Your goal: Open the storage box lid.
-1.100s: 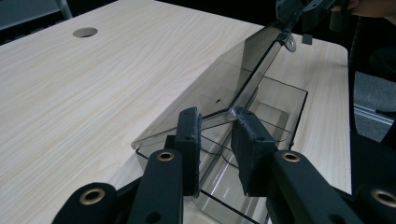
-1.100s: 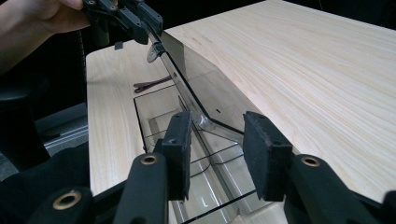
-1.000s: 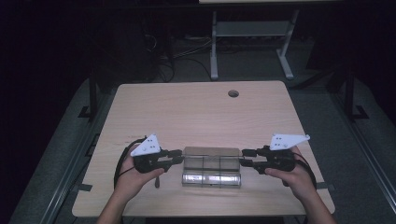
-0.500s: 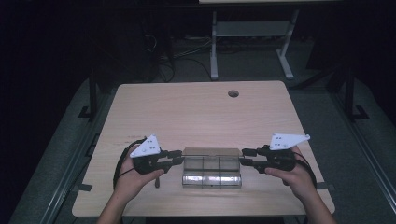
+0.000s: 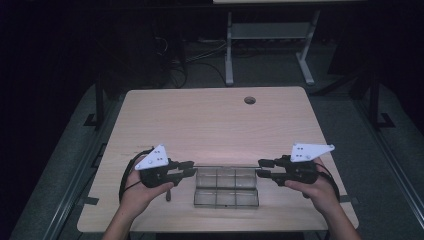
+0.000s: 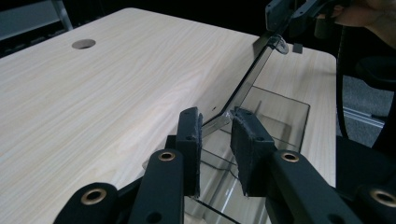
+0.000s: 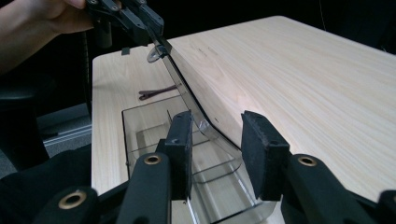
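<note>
At the desk's near edge, the left gripper (image 5: 187, 169) pinches the lid (image 6: 243, 91) raised; the right gripper (image 5: 264, 168), jaws closing, straddles its other end over the box (image 5: 226, 192).

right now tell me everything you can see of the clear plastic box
The clear plastic box is a smoky, see-through organizer with thin dividers forming two rows of compartments, which look empty. It sits flat on the wooden table near the front edge. Its hinged lid is raised, tilted up off the base. The left gripper has one end of the lid's edge between its pads; the right gripper straddles the other end, its jaws having just been closing.
</note>
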`<state>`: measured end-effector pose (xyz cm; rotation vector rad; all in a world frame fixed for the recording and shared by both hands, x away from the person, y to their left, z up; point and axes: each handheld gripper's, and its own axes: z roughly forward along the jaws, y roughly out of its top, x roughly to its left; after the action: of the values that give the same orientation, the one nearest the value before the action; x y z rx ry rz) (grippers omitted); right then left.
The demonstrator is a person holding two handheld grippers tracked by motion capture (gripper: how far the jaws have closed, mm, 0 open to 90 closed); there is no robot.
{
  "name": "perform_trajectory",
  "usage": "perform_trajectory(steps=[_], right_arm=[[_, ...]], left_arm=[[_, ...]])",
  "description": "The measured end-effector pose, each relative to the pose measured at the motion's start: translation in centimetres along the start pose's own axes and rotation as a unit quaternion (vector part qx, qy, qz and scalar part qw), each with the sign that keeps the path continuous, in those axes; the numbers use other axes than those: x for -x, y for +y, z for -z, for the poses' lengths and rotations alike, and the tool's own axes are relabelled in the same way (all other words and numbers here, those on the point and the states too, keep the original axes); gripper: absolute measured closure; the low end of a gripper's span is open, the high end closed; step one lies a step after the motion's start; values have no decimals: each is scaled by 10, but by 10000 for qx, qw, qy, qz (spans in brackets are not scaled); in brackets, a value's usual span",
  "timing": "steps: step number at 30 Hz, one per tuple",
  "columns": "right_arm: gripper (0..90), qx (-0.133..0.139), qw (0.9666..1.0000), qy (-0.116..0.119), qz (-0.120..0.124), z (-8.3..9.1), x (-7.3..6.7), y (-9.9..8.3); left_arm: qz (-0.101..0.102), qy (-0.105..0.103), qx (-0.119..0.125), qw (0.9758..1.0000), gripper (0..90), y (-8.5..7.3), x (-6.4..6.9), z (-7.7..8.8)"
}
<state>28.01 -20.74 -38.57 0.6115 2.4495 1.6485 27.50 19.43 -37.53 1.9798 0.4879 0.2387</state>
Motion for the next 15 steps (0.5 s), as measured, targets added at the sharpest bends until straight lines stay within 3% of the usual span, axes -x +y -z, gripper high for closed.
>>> perform_trajectory(steps=[6,15], right_arm=[[670,55,9997,144,169,-5,3,5],[701,204,9994,204,209,-7,14,10]], left_arm=[[-13,4,37,10000,751,2,-2,0],[-30,21,93,9999,759,7,-7,1]])
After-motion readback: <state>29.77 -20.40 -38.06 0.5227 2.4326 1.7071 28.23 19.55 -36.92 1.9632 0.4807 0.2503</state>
